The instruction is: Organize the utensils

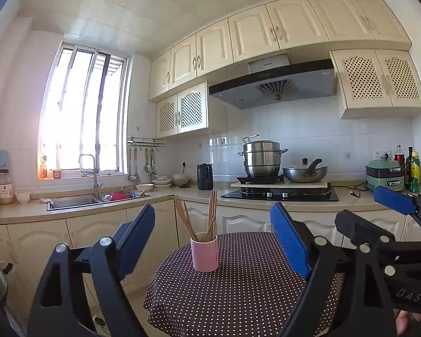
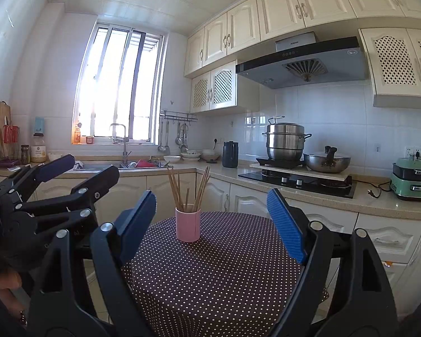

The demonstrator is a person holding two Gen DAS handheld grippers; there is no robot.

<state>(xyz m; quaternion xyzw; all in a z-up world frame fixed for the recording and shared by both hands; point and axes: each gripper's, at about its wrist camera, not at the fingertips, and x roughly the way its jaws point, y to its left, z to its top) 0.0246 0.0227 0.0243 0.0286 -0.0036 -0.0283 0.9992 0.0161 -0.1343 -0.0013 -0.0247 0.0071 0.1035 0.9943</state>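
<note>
A pink cup [image 1: 204,252] stands upright on a small round table with a dark polka-dot cloth [image 1: 238,295]. Several wooden chopsticks [image 1: 210,216] stand in the cup. The cup also shows in the right wrist view [image 2: 188,224], with its chopsticks [image 2: 188,188], on the same table [image 2: 216,275]. My left gripper [image 1: 213,238] is open and empty, held back from the cup. My right gripper [image 2: 212,221] is open and empty, also short of the cup. The right gripper shows at the right in the left wrist view [image 1: 379,216], and the left gripper at the left in the right wrist view [image 2: 78,168].
Behind the table a kitchen counter [image 1: 182,193] runs along the wall, with a sink [image 1: 98,199], bowls [image 1: 165,181], a dark jug [image 1: 205,177], a stove [image 1: 280,193] with a steamer pot [image 1: 262,158] and wok [image 1: 304,172], a green cooker [image 1: 384,175] and bottles [image 1: 418,168].
</note>
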